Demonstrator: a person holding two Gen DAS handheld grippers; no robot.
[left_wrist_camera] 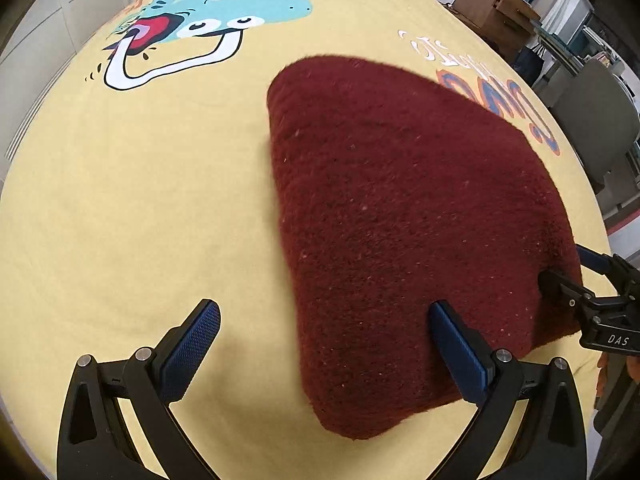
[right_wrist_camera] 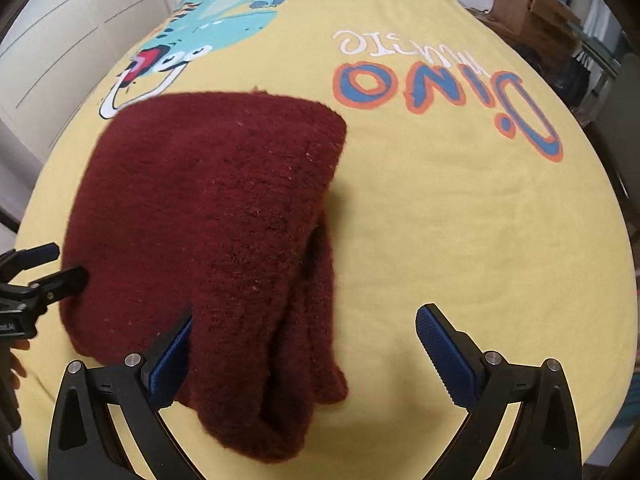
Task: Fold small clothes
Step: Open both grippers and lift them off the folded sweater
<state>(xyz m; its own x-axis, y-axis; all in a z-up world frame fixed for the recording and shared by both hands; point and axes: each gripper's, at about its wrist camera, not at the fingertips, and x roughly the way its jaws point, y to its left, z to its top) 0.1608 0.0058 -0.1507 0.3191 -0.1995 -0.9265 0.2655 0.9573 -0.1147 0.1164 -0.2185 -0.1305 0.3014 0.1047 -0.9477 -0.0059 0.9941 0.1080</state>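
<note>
Maroon knit garment (left_wrist_camera: 400, 220) (just one, folded) lies on yellow sheet (left_wrist_camera: 140, 220), both hand-held grippers (left_wrist_camera: 326, 344) (right_wrist_camera: 304, 344) spread, released.

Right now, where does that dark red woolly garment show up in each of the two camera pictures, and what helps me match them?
Left wrist view: the dark red garment fills the centre and right, reaching down between the left gripper fingers.
Right wrist view: the garment lies left of centre, partly between the right gripper fingers.
Shared landmark: the orange-and-blue "Dino" lettering on the yellow sheet, seen at the right edge in the left view.
</note>
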